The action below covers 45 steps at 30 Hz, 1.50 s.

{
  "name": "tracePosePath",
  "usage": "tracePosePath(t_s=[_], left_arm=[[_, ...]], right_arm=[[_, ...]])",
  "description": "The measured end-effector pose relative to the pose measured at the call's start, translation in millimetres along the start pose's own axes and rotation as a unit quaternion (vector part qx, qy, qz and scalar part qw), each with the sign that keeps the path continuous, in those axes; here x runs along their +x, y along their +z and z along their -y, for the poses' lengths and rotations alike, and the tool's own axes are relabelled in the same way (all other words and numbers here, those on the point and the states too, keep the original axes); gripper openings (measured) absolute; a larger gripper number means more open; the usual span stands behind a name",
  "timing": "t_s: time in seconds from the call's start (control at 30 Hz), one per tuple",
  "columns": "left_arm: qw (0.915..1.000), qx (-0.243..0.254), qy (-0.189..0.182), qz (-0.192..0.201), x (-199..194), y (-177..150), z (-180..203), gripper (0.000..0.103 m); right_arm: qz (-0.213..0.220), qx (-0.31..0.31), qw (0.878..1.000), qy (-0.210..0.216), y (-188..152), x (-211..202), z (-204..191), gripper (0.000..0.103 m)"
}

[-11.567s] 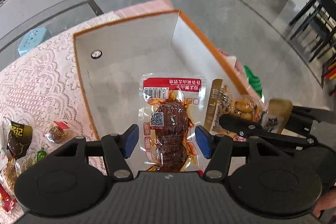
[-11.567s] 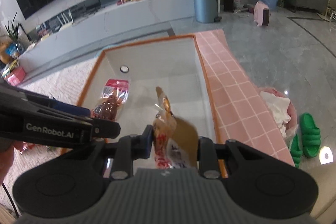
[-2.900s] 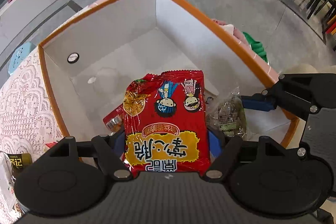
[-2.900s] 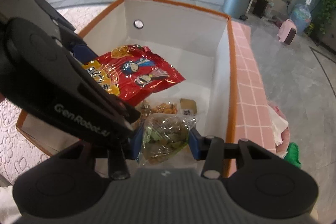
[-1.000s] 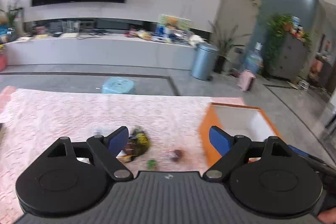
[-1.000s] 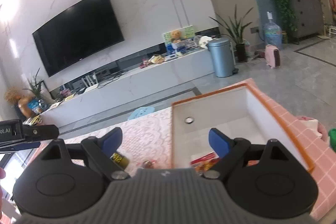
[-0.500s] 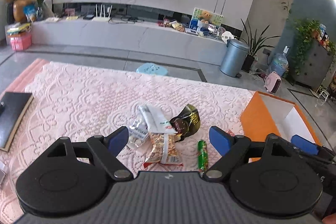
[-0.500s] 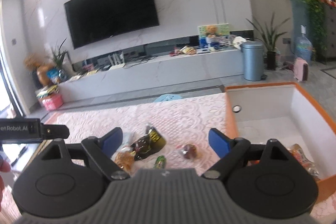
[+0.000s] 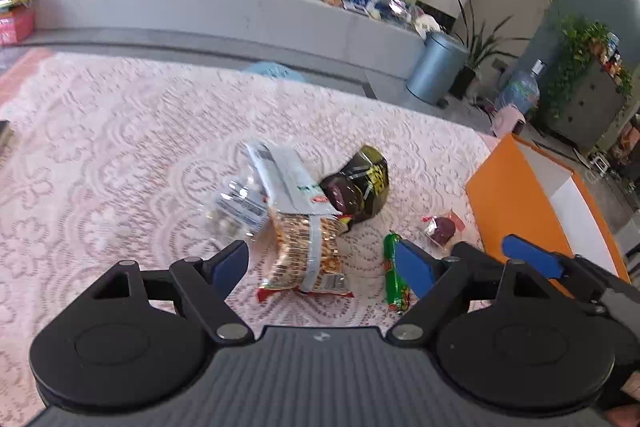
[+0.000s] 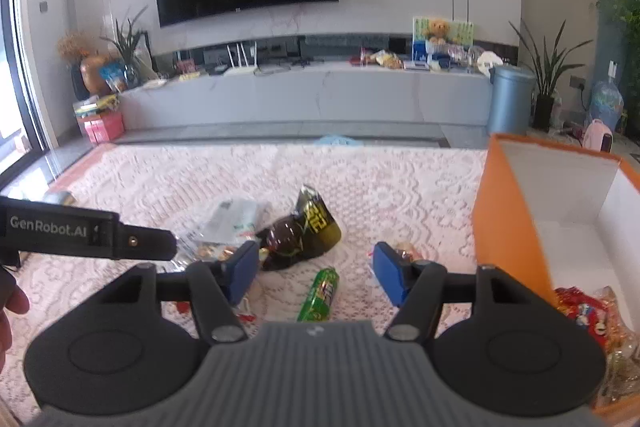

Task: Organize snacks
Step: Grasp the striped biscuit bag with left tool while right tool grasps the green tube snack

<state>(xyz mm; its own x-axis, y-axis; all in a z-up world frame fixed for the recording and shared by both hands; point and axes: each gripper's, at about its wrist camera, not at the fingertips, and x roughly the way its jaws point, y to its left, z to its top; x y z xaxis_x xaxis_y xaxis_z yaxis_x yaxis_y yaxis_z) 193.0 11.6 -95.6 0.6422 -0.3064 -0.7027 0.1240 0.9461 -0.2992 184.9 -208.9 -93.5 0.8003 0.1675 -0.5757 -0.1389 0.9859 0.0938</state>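
Observation:
A pile of snacks lies on the pink lace tablecloth (image 9: 100, 155). It holds a peanut pack (image 9: 306, 255), a white packet (image 9: 284, 183), a clear bag (image 9: 236, 207) and a dark green-black pack (image 9: 360, 187) (image 10: 304, 235). A green stick snack (image 9: 394, 279) (image 10: 320, 295) and a small red sweet (image 9: 442, 229) lie to their right. My left gripper (image 9: 324, 265) is open and empty, just above the peanut pack. My right gripper (image 10: 314, 273) is open and empty over the green stick. The orange box (image 10: 508, 227) (image 9: 516, 203) stands at the right with a red snack bag (image 10: 584, 307) inside.
The left gripper's arm (image 10: 80, 233) crosses the left of the right wrist view. A grey TV bench (image 10: 312, 95), a blue bin (image 10: 510, 99) and a pale blue stool (image 9: 276, 71) stand beyond the table's far edge.
Both grippers have dropped lower and closer over the snack pile. Both stay open and empty after leaving their packs in the box.

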Motion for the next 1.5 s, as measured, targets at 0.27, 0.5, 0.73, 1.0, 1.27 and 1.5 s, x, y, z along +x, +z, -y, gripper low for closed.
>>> tracePosePath(t_s=[0.27, 0.5, 0.73, 1.0, 1.27, 1.5], left_arm=[[0.9992, 0.017, 0.015, -0.032, 45.9, 4.1, 6.0, 0.088], [0.999, 0.029, 0.016, -0.031, 63.6, -2.7, 5.4, 0.081], [0.9985, 0.037, 0.03, -0.025, 69.5, -5.0, 5.4, 0.081], [0.9957, 0.059, 0.063, -0.034, 76.0, -4.7, 12.0, 0.081], [0.9906, 0.092, 0.092, -0.041, 79.2, -3.3, 17.9, 0.081], [0.988, 0.107, 0.101, -0.047, 88.3, -4.7, 20.9, 0.081]], right_arm=[[-0.032, 0.003, 0.999, -0.008, -16.6, 36.1, 0.7, 0.059], [-0.057, 0.02, 0.998, -0.011, -30.5, 60.9, 2.9, 0.047], [-0.077, 0.022, 0.997, -0.012, -38.6, 77.7, 2.4, 0.038], [-0.104, 0.025, 0.994, 0.004, -47.3, 87.5, 3.4, 0.022], [-0.112, 0.004, 0.994, -0.016, -49.8, 72.9, 3.7, 0.021], [-0.129, 0.015, 0.991, -0.033, -52.5, 70.3, 15.2, 0.021]])
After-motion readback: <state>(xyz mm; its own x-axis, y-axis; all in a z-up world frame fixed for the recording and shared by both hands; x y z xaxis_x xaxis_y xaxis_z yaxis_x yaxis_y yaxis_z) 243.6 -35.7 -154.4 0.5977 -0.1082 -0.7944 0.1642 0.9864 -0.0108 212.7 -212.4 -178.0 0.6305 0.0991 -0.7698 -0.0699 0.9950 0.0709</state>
